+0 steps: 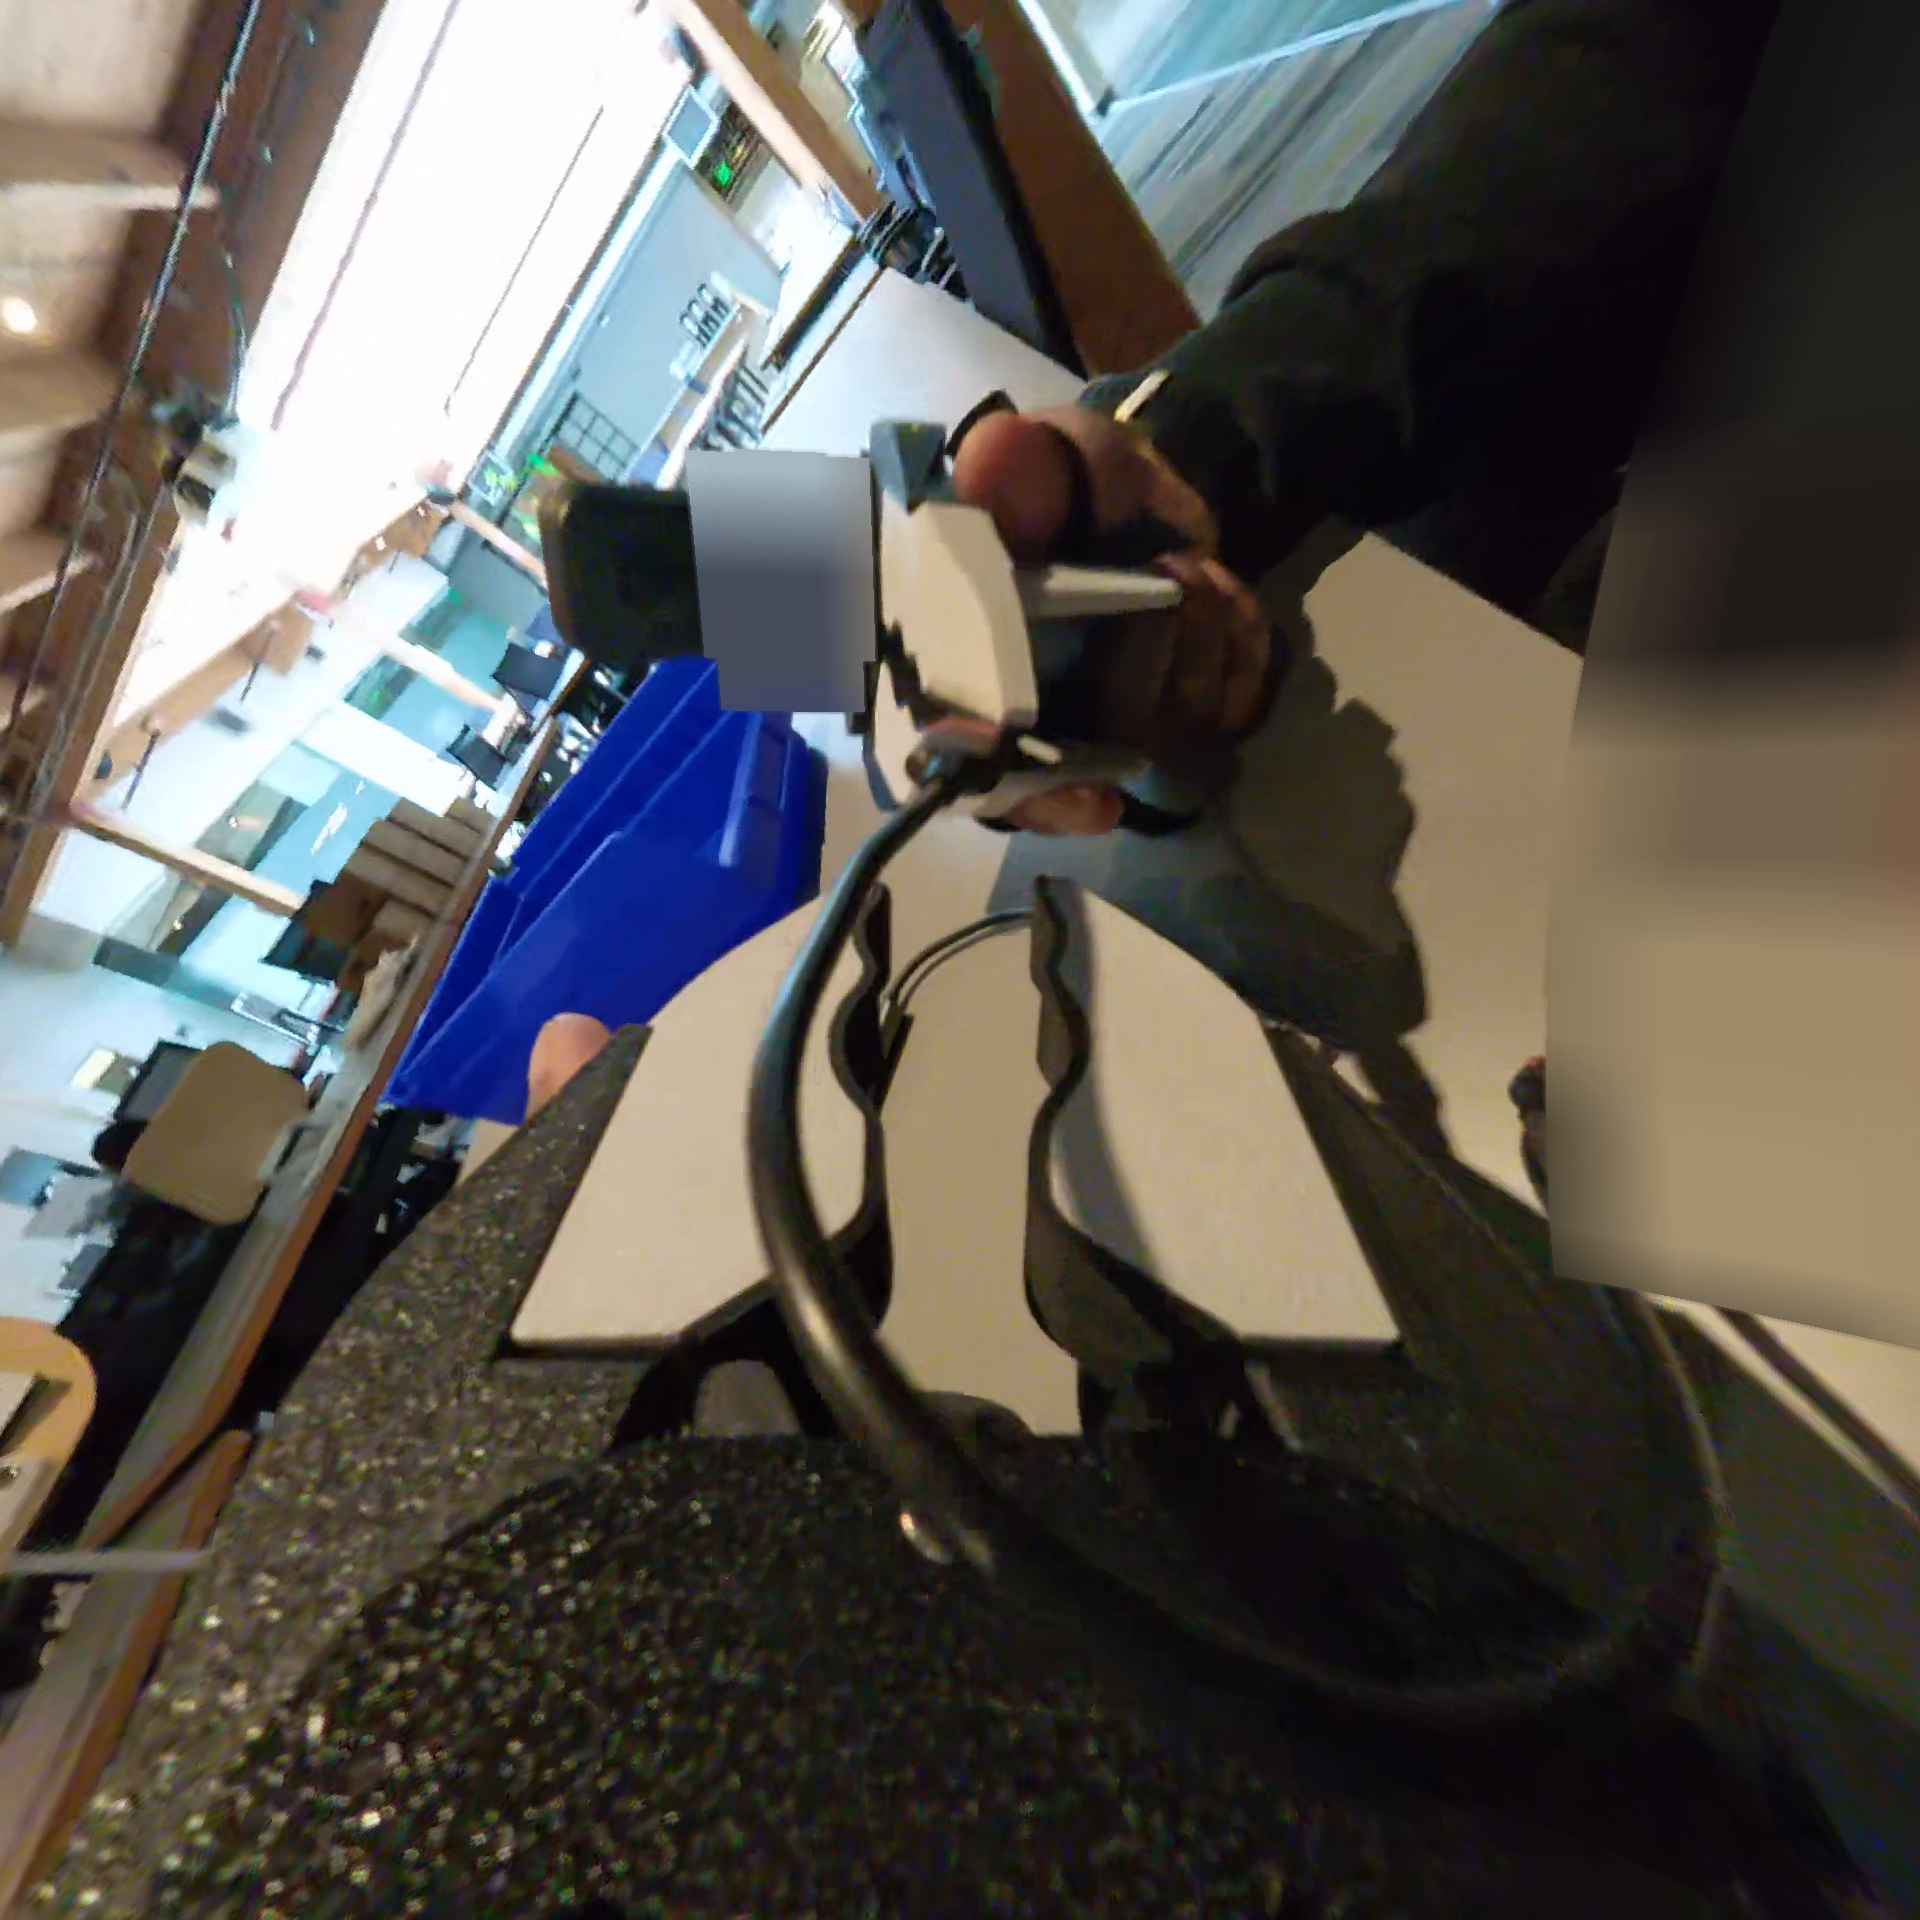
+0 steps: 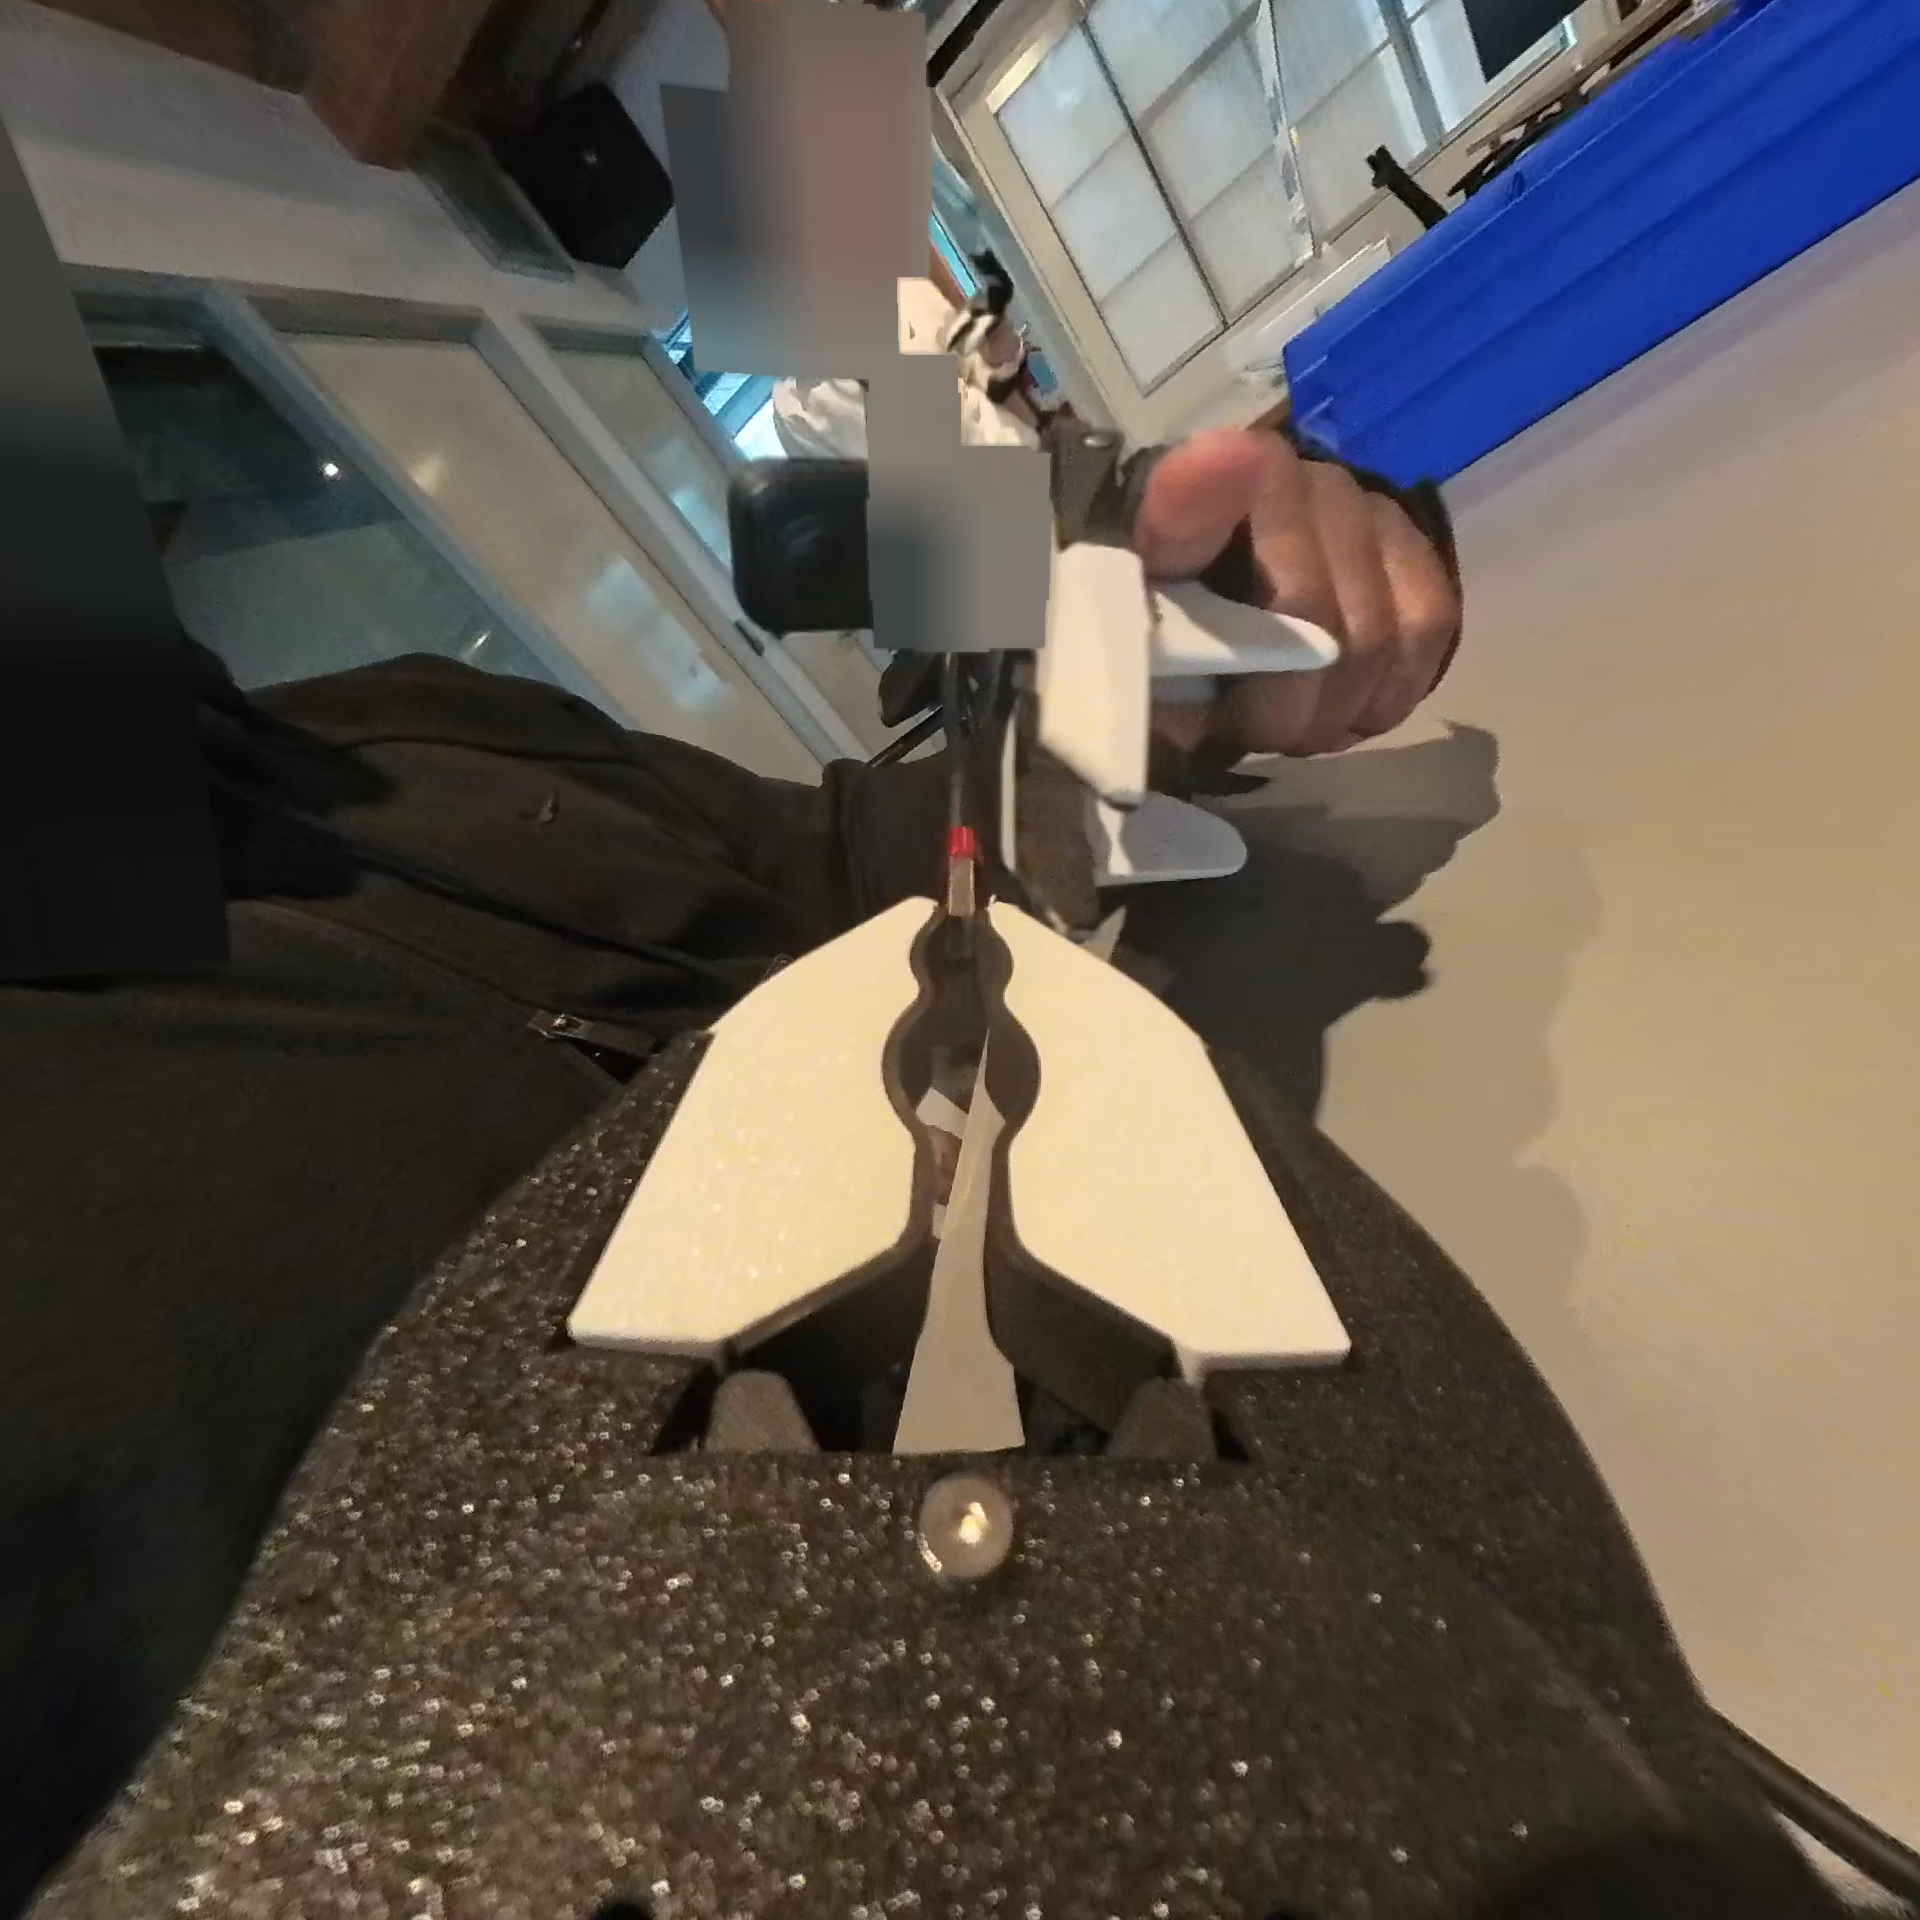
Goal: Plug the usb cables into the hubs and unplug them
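Observation:
In the right wrist view my right gripper (image 2: pixel 958 920) has its white fingers closed on a USB plug (image 2: pixel 958 868). The plug's metal shell and red tip stick out past the fingertips. They point at a black piece (image 2: pixel 971 707) at the tips of my left gripper, which a hand holds just beyond. In the left wrist view my left gripper (image 1: pixel 961 935) has its fingers a little apart. A small black piece with thin wires (image 1: pixel 896 1013) sits in the gap against the left finger. A thick black cable (image 1: pixel 790 1143) loops down from the right gripper's fingers (image 1: pixel 951 613).
Both grippers are held tilted above a pale table (image 2: pixel 1662 935). A blue plastic bin (image 1: pixel 644 883) stands at the table's far side and also shows in the right wrist view (image 2: pixel 1610 260). A person's dark sleeve (image 1: pixel 1455 364) and dark clothing (image 2: pixel 416 831) are close by. My left and right fingertips are right by each other.

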